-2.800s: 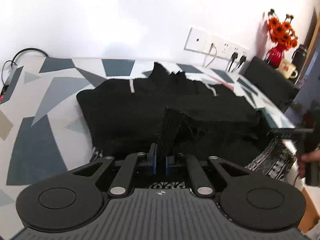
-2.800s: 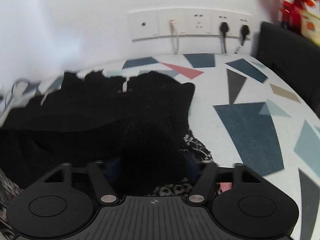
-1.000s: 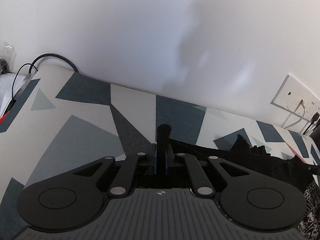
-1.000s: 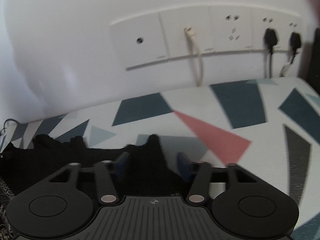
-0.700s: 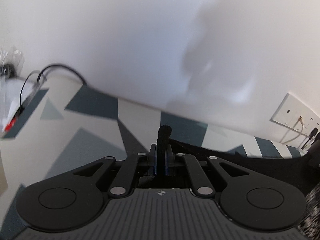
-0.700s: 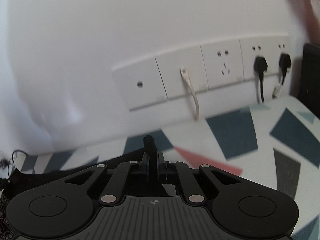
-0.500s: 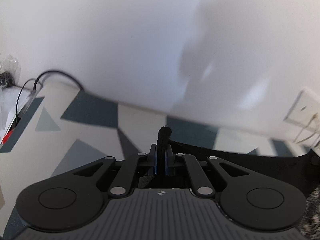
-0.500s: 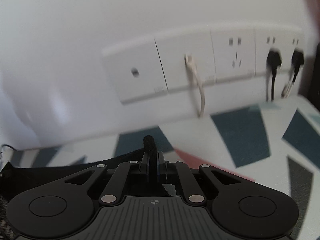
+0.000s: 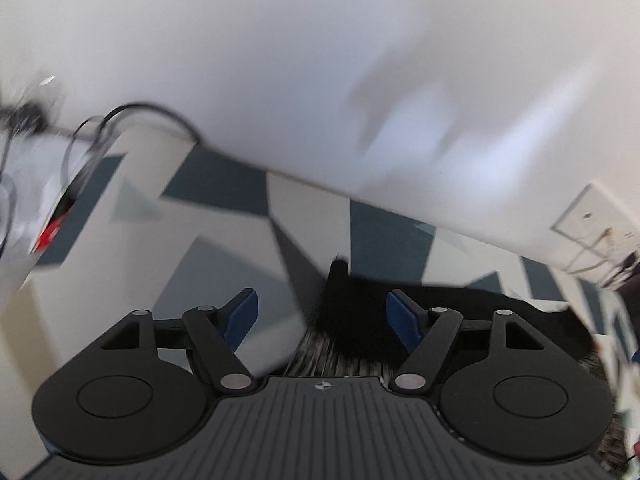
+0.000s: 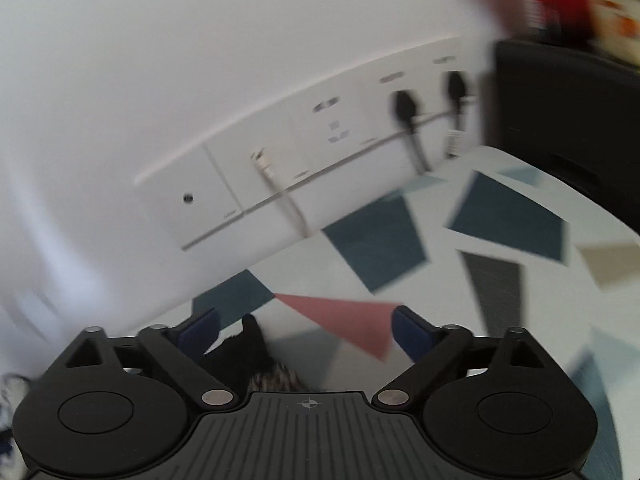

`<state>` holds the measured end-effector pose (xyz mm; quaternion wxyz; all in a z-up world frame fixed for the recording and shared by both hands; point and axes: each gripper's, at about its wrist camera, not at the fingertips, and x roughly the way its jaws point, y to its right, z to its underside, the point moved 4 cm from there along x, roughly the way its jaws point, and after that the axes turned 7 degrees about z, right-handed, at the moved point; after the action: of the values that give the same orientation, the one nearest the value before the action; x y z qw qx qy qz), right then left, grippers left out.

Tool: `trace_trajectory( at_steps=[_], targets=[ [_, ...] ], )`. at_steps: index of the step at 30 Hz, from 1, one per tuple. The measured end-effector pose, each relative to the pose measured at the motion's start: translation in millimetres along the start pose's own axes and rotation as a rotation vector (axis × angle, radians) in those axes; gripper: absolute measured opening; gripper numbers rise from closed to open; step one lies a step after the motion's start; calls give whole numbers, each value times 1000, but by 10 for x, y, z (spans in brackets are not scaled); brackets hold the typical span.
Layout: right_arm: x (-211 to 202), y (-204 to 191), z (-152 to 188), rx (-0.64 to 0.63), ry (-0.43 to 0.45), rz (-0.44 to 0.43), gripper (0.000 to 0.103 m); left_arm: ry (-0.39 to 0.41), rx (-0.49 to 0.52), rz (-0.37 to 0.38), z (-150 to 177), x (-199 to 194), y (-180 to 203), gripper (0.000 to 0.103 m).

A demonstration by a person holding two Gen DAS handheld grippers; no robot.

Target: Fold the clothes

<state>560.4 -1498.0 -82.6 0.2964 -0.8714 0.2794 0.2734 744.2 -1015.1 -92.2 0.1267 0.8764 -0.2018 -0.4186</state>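
- Left gripper (image 9: 322,314): jaws have just been opening, now wide, blue pads clear of the cloth – released!
- Black garment (image 9: 360,316) lies loose between those jaws, its corner poking up at twelve o'clock, the rest running off toward three.
- Right gripper (image 10: 306,330): jaws have just sprung apart too, nothing clamped; the garment's other corner (image 10: 250,344) sits by the left pad, at about ten o'clock.
- Under it, a speckled cloth (image 10: 276,376) peeks out.
- Beyond, the patterned table (image 10: 500,216), then the wall sockets (image 10: 328,132) at twelve.
- Handling, I'd say: soft, limp knit, light, not slippery – pinch a corner or hem edge.
- Writing: small print on a socket plate, too blurred to read.
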Motion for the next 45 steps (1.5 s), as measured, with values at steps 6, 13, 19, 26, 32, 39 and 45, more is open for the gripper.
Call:
trace_trajectory(
  at_steps=[6,13,19,26,32,39,45],
  targets=[
    [-776,462,551,82,13,25,102,-54,-9,-47,655,-572,-175,78],
    [-1006,596,1290,60,-91,119,102,-109,69,-134,1247,-780,-127,91],
    [-826,333,1451,-152,-196,204,102,-143,78,-153,1266,-595,-71,99],
    [-916,-288,1156,-455,-4,131,102,-90,149,-153,1120,-529,190,102],
    [-400,-749,1387,-623,-130,55,102,-114,180,-184,1160,-295,221,102],
    [-332,-613,1398,-655,-161,64,102,-127,128,-130,1200,-232,61,103],
    [-388,-451,1349,-622,-204,91,102,-119,145,-142,1216,-209,86,103]
  ],
)
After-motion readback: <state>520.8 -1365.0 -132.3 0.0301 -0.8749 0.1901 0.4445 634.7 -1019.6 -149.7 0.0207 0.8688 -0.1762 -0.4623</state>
